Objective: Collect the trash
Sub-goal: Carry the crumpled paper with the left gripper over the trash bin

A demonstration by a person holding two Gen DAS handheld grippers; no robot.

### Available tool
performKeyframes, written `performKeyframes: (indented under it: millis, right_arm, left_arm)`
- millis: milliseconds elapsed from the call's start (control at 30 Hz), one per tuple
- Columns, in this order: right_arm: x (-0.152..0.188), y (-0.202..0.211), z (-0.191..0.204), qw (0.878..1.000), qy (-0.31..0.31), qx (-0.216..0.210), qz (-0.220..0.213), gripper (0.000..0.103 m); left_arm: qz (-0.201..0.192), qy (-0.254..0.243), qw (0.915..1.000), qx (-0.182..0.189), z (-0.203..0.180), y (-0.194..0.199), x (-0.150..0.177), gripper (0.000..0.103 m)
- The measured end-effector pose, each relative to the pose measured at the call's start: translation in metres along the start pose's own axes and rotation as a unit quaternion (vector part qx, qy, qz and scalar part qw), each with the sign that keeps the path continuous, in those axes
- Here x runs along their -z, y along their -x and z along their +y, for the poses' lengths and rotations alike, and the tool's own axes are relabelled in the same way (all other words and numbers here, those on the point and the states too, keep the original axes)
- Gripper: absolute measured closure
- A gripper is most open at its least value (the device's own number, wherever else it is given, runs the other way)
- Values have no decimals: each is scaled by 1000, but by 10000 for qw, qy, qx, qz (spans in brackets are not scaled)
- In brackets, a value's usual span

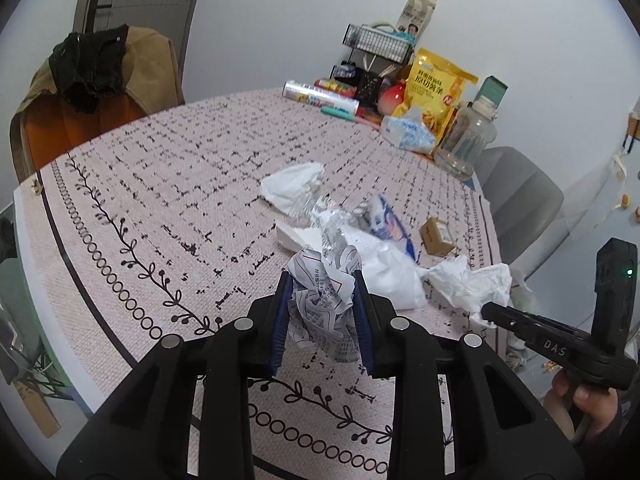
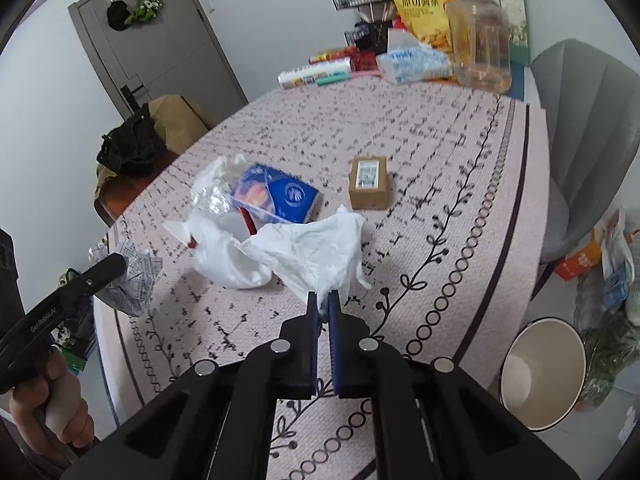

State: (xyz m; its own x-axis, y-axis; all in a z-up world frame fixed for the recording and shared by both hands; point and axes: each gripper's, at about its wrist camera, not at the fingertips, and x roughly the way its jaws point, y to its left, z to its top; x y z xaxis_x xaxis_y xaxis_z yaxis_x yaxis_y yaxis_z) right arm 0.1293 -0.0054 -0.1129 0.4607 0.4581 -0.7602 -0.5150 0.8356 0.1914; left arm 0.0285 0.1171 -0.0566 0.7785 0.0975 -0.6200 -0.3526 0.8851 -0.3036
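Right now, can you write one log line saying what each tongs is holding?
left tongs: shut on crumpled printed paper | right tongs: shut on white tissue | bin: on floor beside table

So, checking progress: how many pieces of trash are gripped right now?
2: printed crumpled paper in the left gripper, white tissue in the right gripper.

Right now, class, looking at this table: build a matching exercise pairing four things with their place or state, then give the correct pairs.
Things:
1. printed paper wad
2. white tissue
3. small brown box
4. white bin

Places or states:
A. on the floor beside the table
B. pinched by the right gripper
C. lying untouched on the tablecloth
D. clamped in the left gripper

Pairs: 1-D, 2-B, 3-C, 4-A
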Motion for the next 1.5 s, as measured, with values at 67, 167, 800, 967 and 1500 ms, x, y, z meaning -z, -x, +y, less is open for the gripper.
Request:
performKeyframes:
  millis: [67,167,800,967,1500]
  right_arm:
    - [0,12,1,9999,8,-5,-115,97]
    - [0,27,2,9997,12,-8,-260,97]
    - [19,91,-72,9945,-476,427,-834,97]
    - [23,104,-110,9900,-791,733,-912,97]
    - [64,108,-220,9696,-1718,1540,-812,97]
  left_arm:
    - [-70,-35,10000,38,-3,8,-1,74]
    - [-181,-106,9997,118,-8,19,-2,74]
    - [-88,-1076,9897,941,-123,0,-13,74]
    - [73,-1265,9845,1216,-167,-21,-12,74]
    - [835,-1832,9645,1707,-281,-95,15,74]
